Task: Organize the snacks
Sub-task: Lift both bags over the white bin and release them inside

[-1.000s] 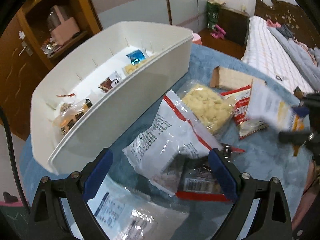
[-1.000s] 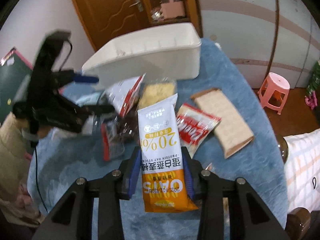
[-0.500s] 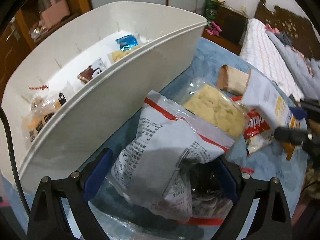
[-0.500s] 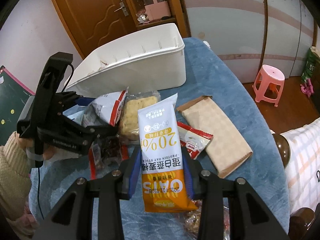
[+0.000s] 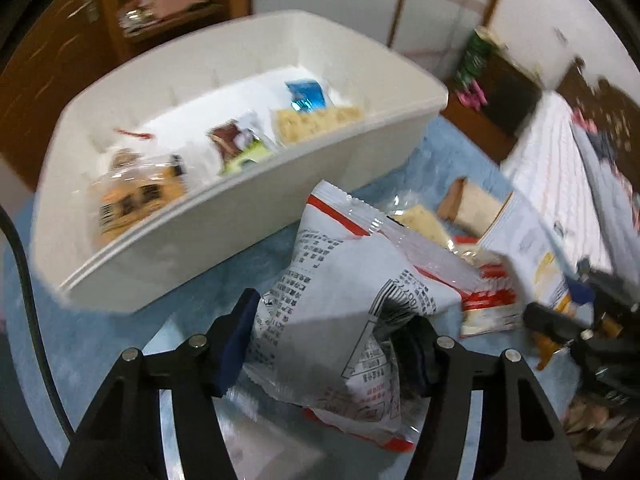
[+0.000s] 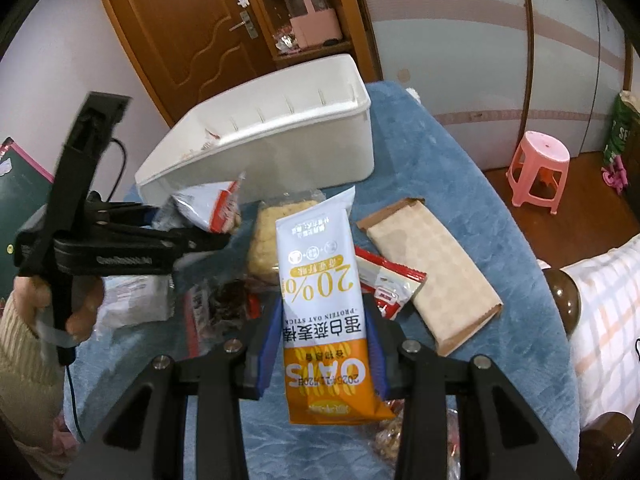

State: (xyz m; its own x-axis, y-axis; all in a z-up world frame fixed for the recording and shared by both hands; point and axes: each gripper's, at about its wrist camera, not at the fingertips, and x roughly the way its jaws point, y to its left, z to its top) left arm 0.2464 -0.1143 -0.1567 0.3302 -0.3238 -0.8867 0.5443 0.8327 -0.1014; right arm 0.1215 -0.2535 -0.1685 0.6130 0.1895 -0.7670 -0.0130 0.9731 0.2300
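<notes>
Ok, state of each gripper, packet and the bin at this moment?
left gripper: fingers closing around the white-and-red packet.
right gripper: shut on the oat stick packet, held off the table.
white bin: open-topped, some snacks already inside.
beige packet: flat on the blue cloth, untouched.

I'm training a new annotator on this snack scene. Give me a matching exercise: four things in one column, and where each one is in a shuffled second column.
Things:
1. white-and-orange oat stick pack
2. grey-and-red printed bag
3. blue-wrapped snack
4. tan flat packet

Places:
A. inside the white bin
B. between the left claw's closing jaws
C. lying on the blue cloth
D. clamped in the right claw

Pairs: 1-D, 2-B, 3-A, 4-C
</notes>
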